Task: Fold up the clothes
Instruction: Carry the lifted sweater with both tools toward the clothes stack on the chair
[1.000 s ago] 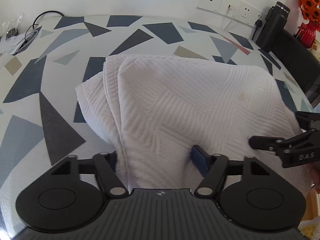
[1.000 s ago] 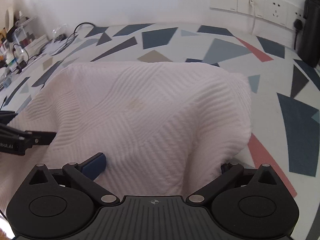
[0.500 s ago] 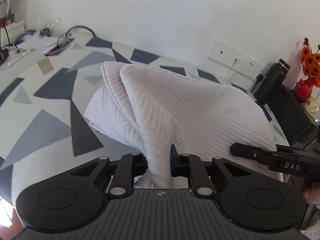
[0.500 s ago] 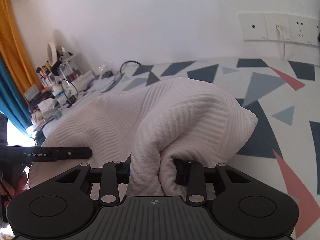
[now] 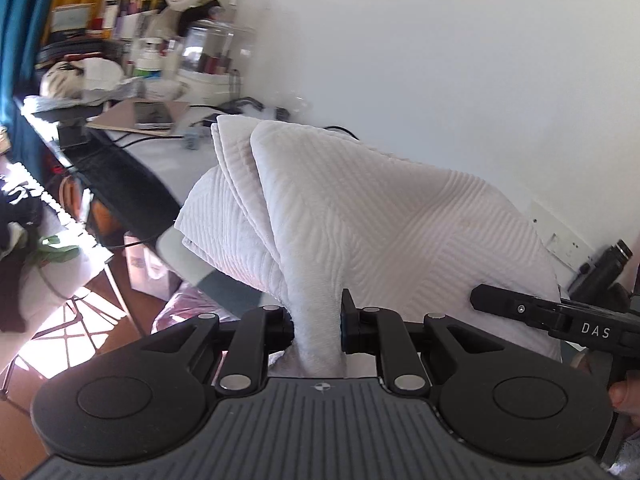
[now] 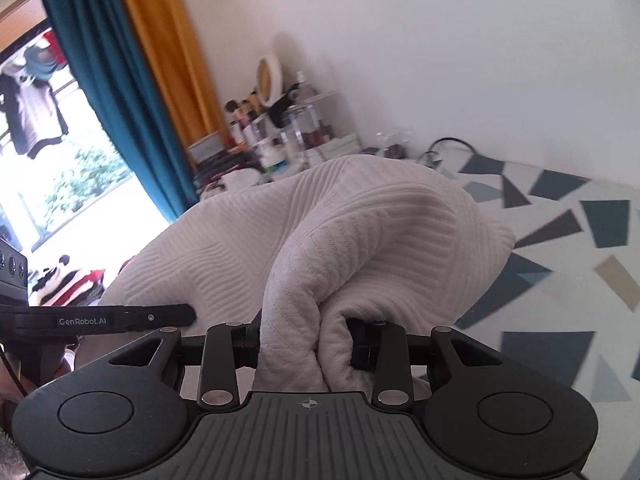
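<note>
- Lifted since half a second ago, the white ribbed, layered cloth garment hangs between both grippers, above the triangle-patterned table.
- Left gripper and right gripper each pinch a bunched edge.
- Soft, light, floppy: probably best gripped at edges.

teal curtain | yellow curtain — round mirror | patterned tabletop

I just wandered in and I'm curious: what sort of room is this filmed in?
Most likely a bedroom or dressing corner at home: a cluttered shelf of cosmetic bottles and brushes, a round white-rimmed mirror, and teal and mustard curtains by a window.
</note>
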Demonstrator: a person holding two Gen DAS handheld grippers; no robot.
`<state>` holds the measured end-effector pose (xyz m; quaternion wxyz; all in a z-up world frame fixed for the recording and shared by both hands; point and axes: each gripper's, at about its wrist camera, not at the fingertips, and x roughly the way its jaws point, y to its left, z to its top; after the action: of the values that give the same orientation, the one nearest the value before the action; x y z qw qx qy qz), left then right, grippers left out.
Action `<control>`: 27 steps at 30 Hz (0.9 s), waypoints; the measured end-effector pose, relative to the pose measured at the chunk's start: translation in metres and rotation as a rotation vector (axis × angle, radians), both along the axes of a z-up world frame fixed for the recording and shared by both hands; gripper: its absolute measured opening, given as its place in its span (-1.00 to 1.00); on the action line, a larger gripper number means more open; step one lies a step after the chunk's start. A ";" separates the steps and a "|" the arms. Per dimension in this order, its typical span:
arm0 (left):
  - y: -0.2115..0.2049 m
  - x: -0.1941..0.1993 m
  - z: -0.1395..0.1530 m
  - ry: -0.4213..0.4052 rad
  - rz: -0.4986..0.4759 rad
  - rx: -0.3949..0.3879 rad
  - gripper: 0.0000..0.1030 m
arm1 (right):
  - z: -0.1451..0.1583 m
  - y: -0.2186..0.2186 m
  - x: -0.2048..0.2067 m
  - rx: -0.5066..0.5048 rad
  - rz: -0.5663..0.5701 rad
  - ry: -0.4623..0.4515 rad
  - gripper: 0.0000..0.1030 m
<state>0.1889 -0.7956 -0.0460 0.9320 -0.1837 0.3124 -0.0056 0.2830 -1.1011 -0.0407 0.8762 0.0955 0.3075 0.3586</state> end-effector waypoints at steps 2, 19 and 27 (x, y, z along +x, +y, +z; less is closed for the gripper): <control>0.037 -0.035 0.002 -0.004 0.058 -0.014 -0.68 | 0.007 0.037 -0.013 -0.020 0.051 -0.006 -0.39; 0.290 -0.312 -0.004 0.076 0.528 -0.014 -0.68 | 0.032 0.391 -0.228 -0.089 0.541 0.020 -0.39; 0.389 -0.351 -0.014 0.066 0.650 -0.025 -0.68 | 0.036 0.517 -0.271 -0.123 0.680 0.017 -0.39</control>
<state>-0.1620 -0.4067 -0.0604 0.8719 -0.2855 0.2674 0.2945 0.0123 -0.5843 -0.0045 0.7081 -0.0624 0.3500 0.6101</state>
